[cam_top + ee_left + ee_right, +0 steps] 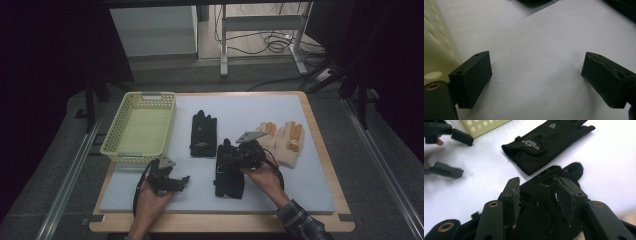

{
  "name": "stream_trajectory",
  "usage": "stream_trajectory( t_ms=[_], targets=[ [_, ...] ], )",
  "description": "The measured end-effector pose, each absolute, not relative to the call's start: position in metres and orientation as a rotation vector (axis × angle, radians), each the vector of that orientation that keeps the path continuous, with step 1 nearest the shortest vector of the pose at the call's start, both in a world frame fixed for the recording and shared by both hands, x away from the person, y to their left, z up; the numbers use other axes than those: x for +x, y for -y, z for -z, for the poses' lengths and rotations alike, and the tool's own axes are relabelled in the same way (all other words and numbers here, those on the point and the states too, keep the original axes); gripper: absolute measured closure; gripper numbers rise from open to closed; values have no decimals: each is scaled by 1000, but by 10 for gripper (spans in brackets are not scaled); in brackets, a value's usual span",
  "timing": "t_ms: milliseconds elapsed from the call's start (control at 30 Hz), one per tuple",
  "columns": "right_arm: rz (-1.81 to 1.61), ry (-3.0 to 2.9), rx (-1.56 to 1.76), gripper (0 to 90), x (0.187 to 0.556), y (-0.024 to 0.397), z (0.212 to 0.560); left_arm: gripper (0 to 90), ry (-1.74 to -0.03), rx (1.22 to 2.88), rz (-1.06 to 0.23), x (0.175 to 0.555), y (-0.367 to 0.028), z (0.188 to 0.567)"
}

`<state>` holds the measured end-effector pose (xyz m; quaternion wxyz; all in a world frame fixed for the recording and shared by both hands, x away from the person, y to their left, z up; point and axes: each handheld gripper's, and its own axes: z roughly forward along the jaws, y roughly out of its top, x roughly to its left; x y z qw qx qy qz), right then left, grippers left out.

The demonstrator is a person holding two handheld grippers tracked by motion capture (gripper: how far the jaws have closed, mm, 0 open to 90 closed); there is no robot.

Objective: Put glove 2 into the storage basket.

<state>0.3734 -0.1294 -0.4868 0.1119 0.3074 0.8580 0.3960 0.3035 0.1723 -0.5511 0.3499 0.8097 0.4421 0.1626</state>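
A black glove (229, 181) lies flat on the white mat (300, 185), cuff toward the front edge. My right gripper (222, 159) hovers over its finger end. In the right gripper view the jaws (540, 195) stand apart with the glove (536, 211) between and below them, the pads not pressing on it. A second black glove (203, 134) with white lettering (544, 145) lies just beyond. My left gripper (182, 181) rests low over bare mat at the front left, open and empty (536, 77).
A pale yellow basket (141, 96) stands at the mat's back left, its wall (434, 40) close beside the left gripper. Two tan gloves (290, 142) lie to the right of the right gripper. The wooden table edge (220, 224) runs along the front.
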Motion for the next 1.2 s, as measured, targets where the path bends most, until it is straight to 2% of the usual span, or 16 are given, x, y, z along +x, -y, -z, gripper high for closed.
stream_trajectory(
  t_ms=[433,533,667,800,833,1000,1067,1167,1200],
  targets=[
    [-1135,-2533,859,429,422,88,479,96,-1146,2098,-419,303,-172,551],
    [-1110,-2547,851,439,433,78,484,96,-1146,2098,-419,304,-172,551],
    [-1075,-2570,836,528,450,64,491,96,-1146,2097,-418,304,-172,551],
    [-1077,-2592,817,551,464,52,495,96,-1146,2097,-416,304,-172,551],
    [-1076,-2599,805,547,466,49,496,96,-1146,2097,-416,304,-172,551],
    [-1019,-2622,752,380,478,33,506,96,-1147,2096,-415,304,-172,551],
    [-985,-2634,745,349,482,29,510,95,-1146,2096,-416,304,-172,551],
    [-928,-2686,734,354,487,23,520,95,-1147,2096,-415,304,-172,551],
    [-908,-2677,703,396,486,20,523,95,-1147,2096,-416,304,-172,551]
  ],
)
